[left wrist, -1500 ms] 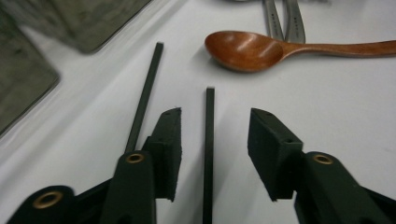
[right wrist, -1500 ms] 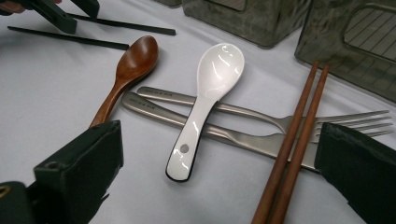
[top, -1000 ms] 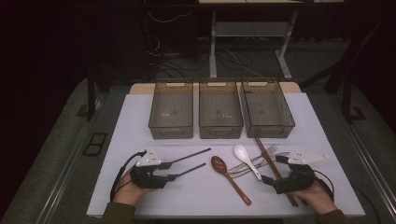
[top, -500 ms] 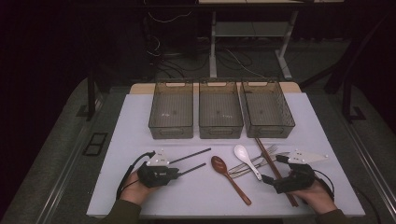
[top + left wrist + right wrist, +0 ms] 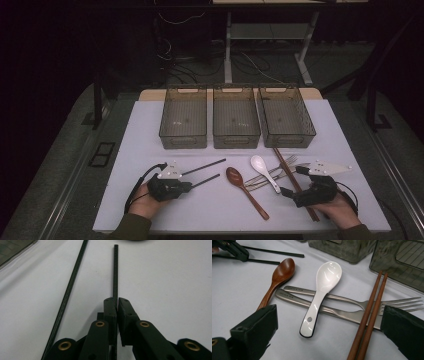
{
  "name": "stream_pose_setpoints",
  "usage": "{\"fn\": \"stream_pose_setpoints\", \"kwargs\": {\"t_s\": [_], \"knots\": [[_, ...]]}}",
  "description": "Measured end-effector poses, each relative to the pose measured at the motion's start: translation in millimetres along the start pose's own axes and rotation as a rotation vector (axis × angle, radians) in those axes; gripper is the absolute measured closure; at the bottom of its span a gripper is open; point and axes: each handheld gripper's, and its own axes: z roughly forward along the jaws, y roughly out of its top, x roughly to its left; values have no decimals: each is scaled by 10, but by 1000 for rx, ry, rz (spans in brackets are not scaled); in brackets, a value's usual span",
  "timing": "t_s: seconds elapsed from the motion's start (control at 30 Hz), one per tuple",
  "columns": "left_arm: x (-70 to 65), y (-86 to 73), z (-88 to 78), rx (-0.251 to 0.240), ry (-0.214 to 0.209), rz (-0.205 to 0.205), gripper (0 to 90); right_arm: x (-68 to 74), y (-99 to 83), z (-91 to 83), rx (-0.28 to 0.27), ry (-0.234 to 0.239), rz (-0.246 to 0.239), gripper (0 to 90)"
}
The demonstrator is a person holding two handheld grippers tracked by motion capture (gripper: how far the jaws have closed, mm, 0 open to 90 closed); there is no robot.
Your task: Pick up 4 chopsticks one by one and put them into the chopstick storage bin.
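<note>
- The left gripper [image 5: 115, 301] has just been closing; its jaws now clamp one black chopstick [image 5: 115, 270], which points to 12 o'clock in the left gripper view, flat on the table [image 5: 150, 125].
- Its twin [image 5: 72, 282] lies loose at 10 o'clock.
- The right gripper [image 5: 327, 340] is spread wide, holding nothing.
- Step, I judge: pickup; next, lift toward a bin [image 5: 183, 132].

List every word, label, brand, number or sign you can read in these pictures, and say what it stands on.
No text reads clearly.
Upper metal fork handle: a small engraved mark, too small and blurred to read.
Lower metal fork handle: a similar engraved mark, also unreadable.
White spoon, wooden spoon, brown chopsticks, black chopsticks and bins: no lettering seen.
</note>
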Motion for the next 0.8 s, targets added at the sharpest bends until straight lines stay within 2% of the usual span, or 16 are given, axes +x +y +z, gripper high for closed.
{"fn": "stream_pose_setpoints", "kwargs": {"t_s": [0.3,0.33,0.43,0.57,0.7,0.8], "knots": [[21,21,-14,18,-8,-6,854,-4,-2,5,3,2,1,10],[21,29,-17,16,-4,-24,854,-6,-2,6,4,3,1,10],[31,40,-48,10,-5,-22,854,-9,-2,10,4,3,1,10],[20,61,-86,-4,-9,-41,854,-9,-2,4,4,2,4,10],[21,88,-128,2,-15,-42,854,-13,-1,4,1,0,5,10],[17,108,-138,-1,-23,-57,854,-12,-1,6,0,0,8,10]]}}
